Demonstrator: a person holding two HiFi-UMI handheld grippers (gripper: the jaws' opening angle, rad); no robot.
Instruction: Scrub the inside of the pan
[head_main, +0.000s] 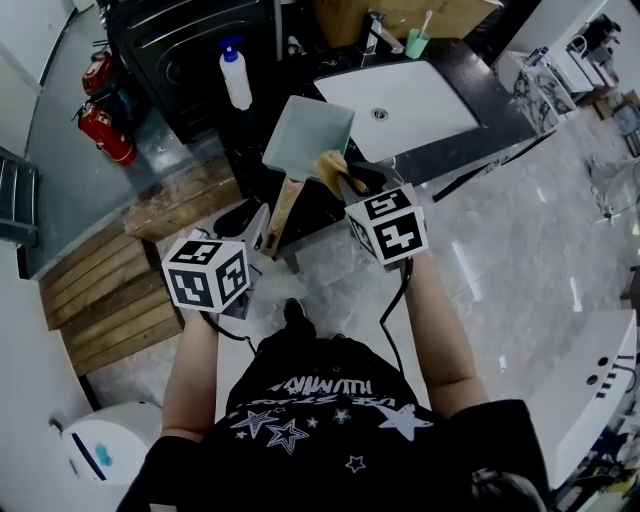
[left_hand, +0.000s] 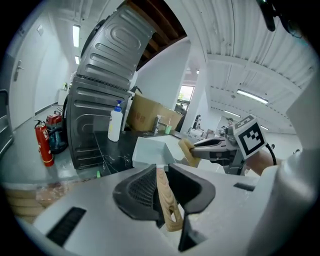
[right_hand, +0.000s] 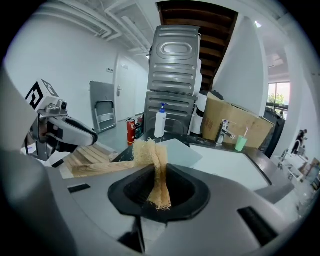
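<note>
The pan (head_main: 306, 134) is square and shallow, with a smooth pale grey-blue inside, low straight walls and rounded corners. Its long, flat handle (head_main: 283, 212) is light wood with a visible grain and a slot near its end. The pan is held up in the air over the near part of the dark, faintly veined tabletop (left_hand: 113, 149), left of the white sink (head_main: 412, 102). Its handle points back toward the person.

The left claw (left_hand: 163, 187) is clenched on the handle, with its ribbed black pads pressed against both flat sides of the wood.

The right claw (right_hand: 156, 183) is clamped tight on a scrubber (right_hand: 150, 149). This is a coarse, tan pad of fibre, folded over, with frayed ends hanging down between the jaws. The free end of the scrubber sits at the pan's near right corner. I cannot tell whether it presses on the surface.

Far on the tabletop stands a white plastic spray bottle (head_main: 236, 78) with a blue top.
</note>
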